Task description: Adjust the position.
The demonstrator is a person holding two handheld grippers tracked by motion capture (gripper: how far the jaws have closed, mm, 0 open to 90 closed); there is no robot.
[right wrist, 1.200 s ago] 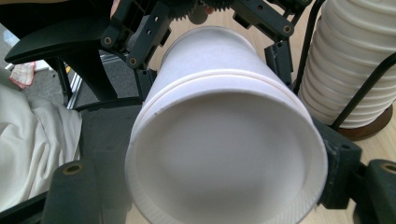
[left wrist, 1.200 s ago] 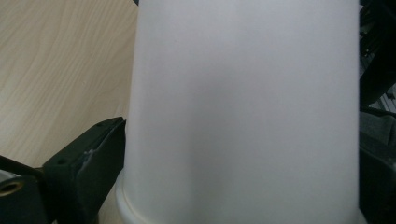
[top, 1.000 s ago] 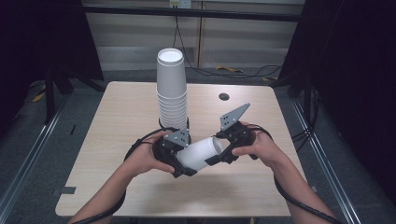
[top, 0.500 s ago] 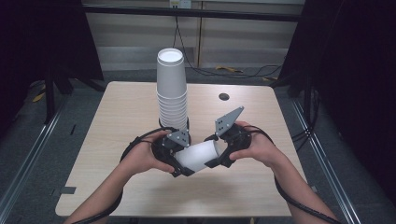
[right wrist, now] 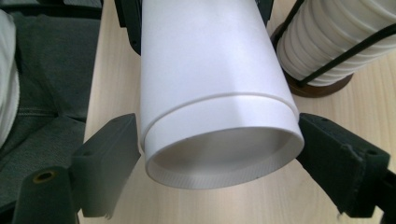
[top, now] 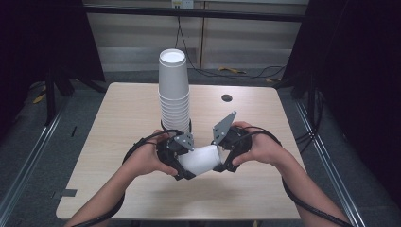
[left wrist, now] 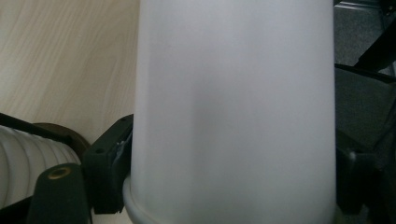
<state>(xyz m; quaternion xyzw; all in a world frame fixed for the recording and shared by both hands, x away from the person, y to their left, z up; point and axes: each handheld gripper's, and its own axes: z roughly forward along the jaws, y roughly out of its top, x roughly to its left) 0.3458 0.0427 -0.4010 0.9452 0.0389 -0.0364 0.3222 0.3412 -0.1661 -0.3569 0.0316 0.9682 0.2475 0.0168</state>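
I have a white paper cup (top: 201,160) lying on its side between my two grippers, low over the near half of the table (top: 113,123), just at six o'clock from the tall stack of cups (top: 174,92). My left gripper (top: 181,166) is pressed in on the cup; in the left gripper view the cup wall (left wrist: 233,112) sits right against the jaw at about eight o'clock, so this side is pinching it. Its jaws have just been closing, with the cup between them.

My right gripper (top: 221,161) stands at the cup's other end. In the right gripper view I look into the open mouth of the cup (right wrist: 219,154), with a second rim line showing a little farther up the wall. The two jaws sit at roughly four and eight o'clock, spread, with a thin gap to the rim on each side. They have just been opening around it.

The base of the stack (right wrist: 322,51) shows at two o'clock in that view, with a black cable across it.
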